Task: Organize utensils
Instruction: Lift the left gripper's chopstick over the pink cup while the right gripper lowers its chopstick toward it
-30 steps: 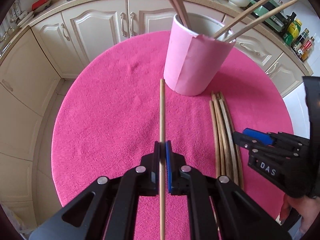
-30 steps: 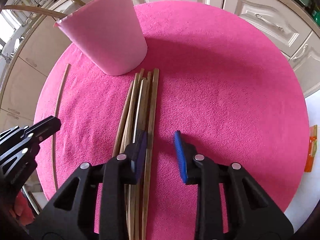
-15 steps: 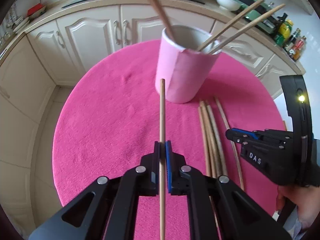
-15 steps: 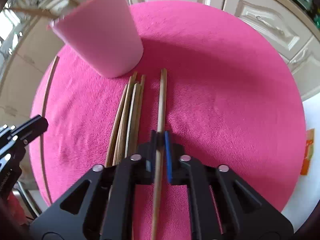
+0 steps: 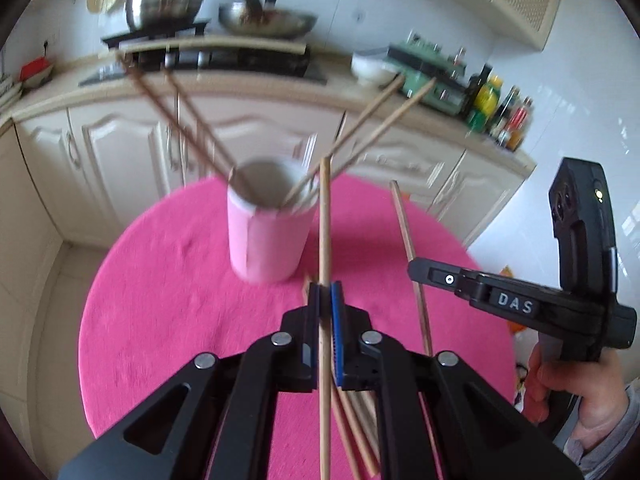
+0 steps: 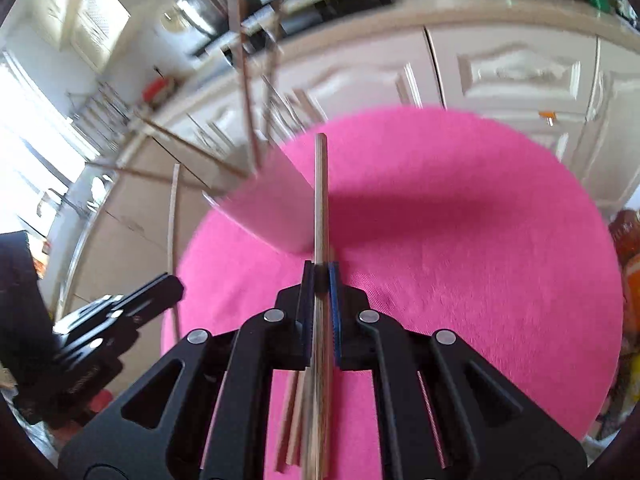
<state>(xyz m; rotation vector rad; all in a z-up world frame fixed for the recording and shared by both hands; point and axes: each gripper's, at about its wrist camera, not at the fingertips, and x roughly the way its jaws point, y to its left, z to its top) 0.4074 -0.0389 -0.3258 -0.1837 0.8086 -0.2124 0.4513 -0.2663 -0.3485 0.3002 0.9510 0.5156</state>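
Left gripper (image 5: 325, 300) clamped on chopstick (image 5: 324, 216), tip raised beside pink cup (image 5: 268, 240); right gripper (image 6: 320, 280) clamped on second chopstick (image 6: 321, 200), likewise beside cup.

In your left wrist view, the cup (image 5: 269, 236) stands on the round table (image 5: 160, 320) ahead and just left of the chopstick (image 5: 325, 216) clamped in your left gripper (image 5: 326, 300), with several chopsticks (image 5: 360, 128) leaning out of it. Loose chopsticks (image 5: 356, 432) lie on the table below that gripper. Your right gripper (image 6: 320, 280) sits to the right, clamping its own chopstick (image 6: 321, 200); kitchen cabinets (image 5: 128, 152) stand behind the table.
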